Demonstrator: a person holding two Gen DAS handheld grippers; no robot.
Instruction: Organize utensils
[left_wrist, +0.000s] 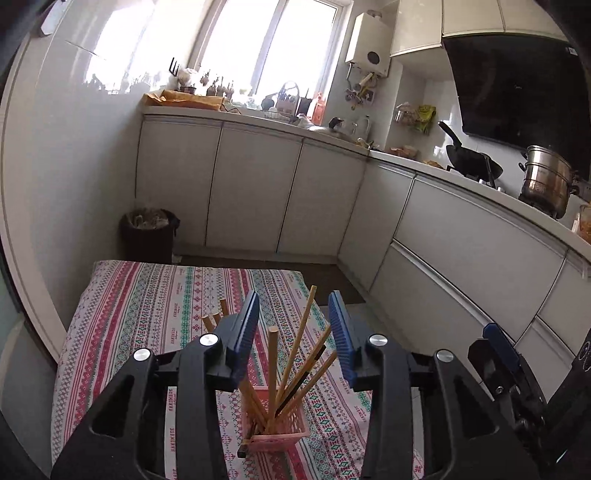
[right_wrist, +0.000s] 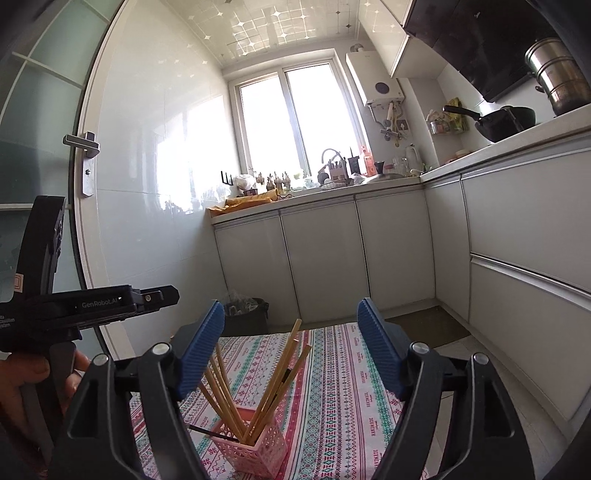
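**Chopsticks are in the basket, now don't knock it over**

Both claws are empty right now. My left claw (left_wrist: 295, 332) has its pads apart with nothing pinched, hanging just above the chopsticks (left_wrist: 291, 365) that fan out of the pink basket (left_wrist: 277, 432). My right claw (right_wrist: 291, 350) is spread wider, also holding nothing, with the same bundle showing between its fingers. The basket stands upright on the patterned cloth (left_wrist: 147, 314) covering the tabletop. One dark chopstick (right_wrist: 212, 434) sticks out low at the basket's side in the right view, so it's not sitting like the rest.

My read: dropping is basically done, tidying is what's left. The sticks lean every which way and the basket looks light, so any sideways brush could tip it. I'd back both claws off straight away from the tops, not across them. If I go for the dark stray, I'd steady the basket wall with one claw first.
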